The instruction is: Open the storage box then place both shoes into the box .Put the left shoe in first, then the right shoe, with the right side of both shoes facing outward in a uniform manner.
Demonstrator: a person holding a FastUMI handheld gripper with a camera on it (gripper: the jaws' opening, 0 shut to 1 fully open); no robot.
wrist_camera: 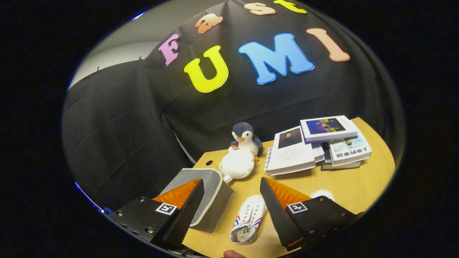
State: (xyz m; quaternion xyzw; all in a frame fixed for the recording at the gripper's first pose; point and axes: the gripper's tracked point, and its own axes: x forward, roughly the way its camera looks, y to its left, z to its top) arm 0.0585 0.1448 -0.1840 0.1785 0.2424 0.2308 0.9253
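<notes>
So the gripper [229,200] is hovering above the wooden table [358,190] with its fingers spread wide, gripping nothing. A grey storage box [211,200] is sitting closed just behind the left finger. One white shoe [248,220] is lying on the tabletop between the fingers, and the other shoe [322,194] is peeking out behind the right finger. Further back, a plush penguin [242,154] is sitting next to a messy pile of books [315,145].

Wooden table [362,186] before black cloth wall [118,118]
</notes>
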